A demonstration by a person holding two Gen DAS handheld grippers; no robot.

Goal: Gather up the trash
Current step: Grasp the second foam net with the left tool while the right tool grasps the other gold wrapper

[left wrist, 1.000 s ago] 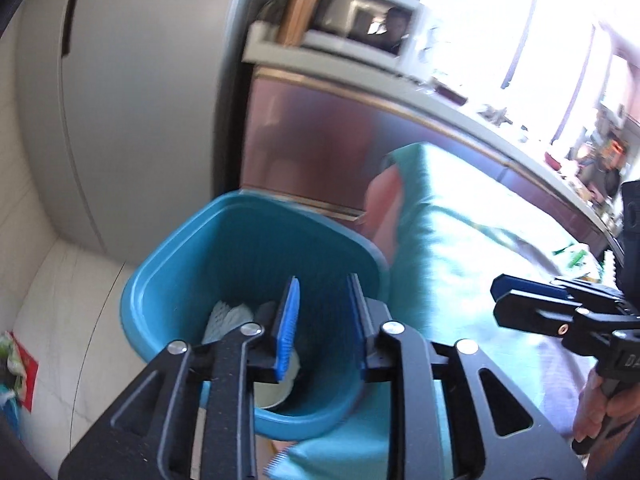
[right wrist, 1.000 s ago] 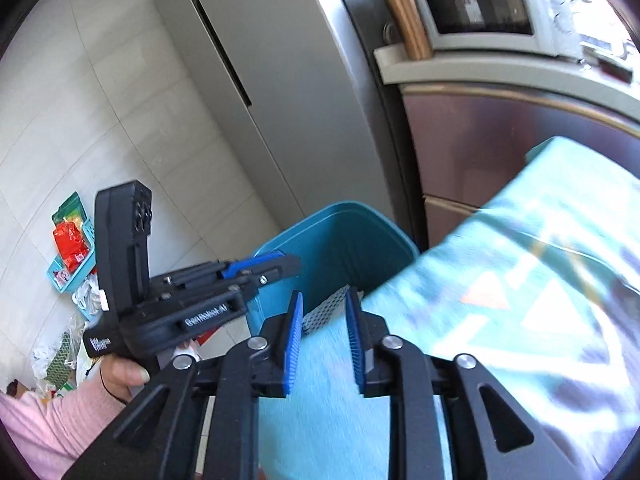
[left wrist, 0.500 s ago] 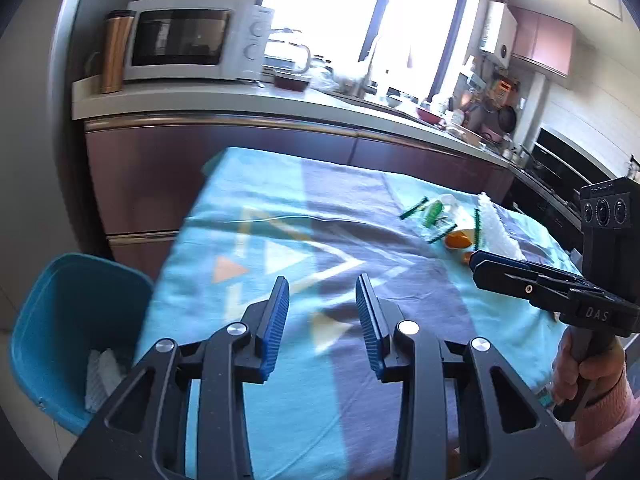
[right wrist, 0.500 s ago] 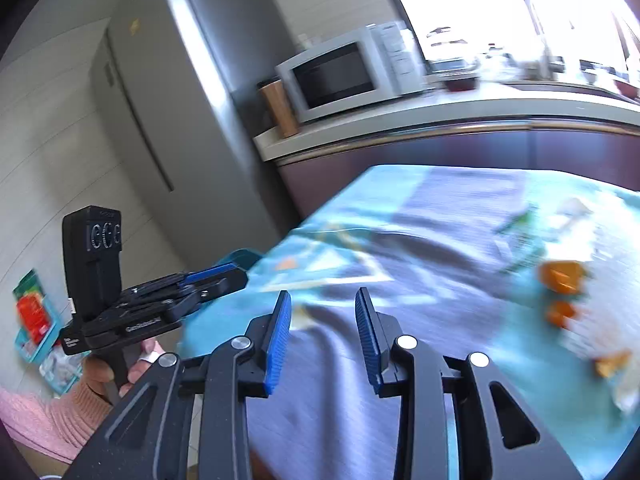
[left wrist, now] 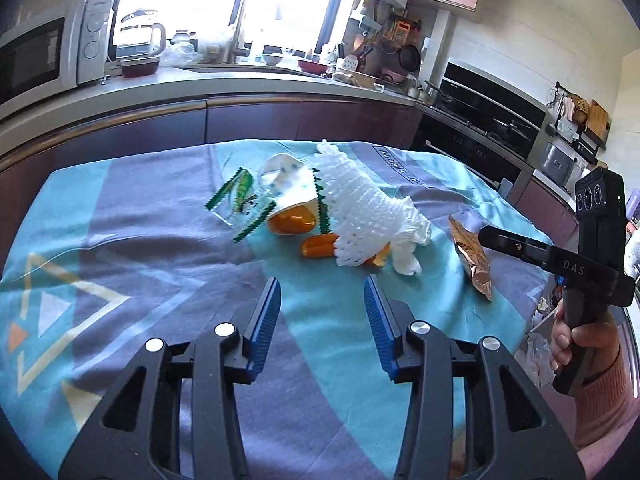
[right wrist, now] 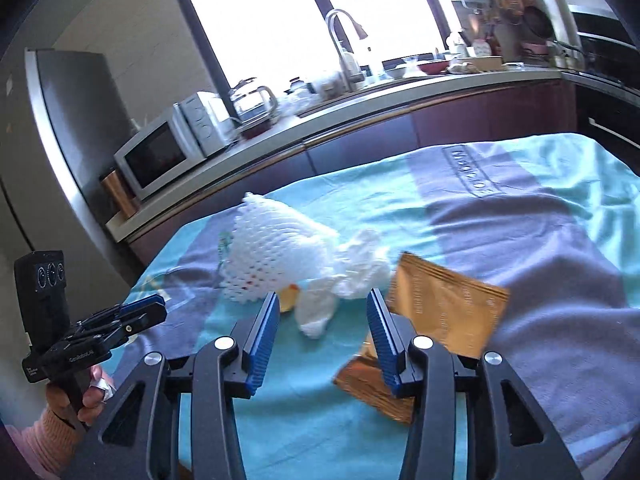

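Trash lies on the teal and purple cloth [left wrist: 120, 248]: a white foam fruit net [left wrist: 360, 204], orange peels [left wrist: 316, 245], a crumpled white tissue [left wrist: 408, 256], clear wrappers with green edges [left wrist: 236, 196] and a gold foil packet [left wrist: 472, 256]. My left gripper [left wrist: 322, 304] is open and empty, short of the pile. My right gripper [right wrist: 322, 312] is open and empty above the cloth, with the tissue [right wrist: 316, 312] just beyond its tips and the gold packet [right wrist: 444, 304] by its right finger. The foam net [right wrist: 272, 248] lies farther back.
A kitchen counter [left wrist: 200, 84] with a microwave [right wrist: 160, 156], a glass kettle [left wrist: 138, 40] and a sink tap [right wrist: 344, 40] runs behind the table. An oven [left wrist: 488, 116] stands at the right. A grey fridge [right wrist: 52, 128] stands at the left.
Both grippers swung from the blue bin by the fridge round to the table, and their jaws opened wider. The trash pile is now close in front; the bin is out of view.
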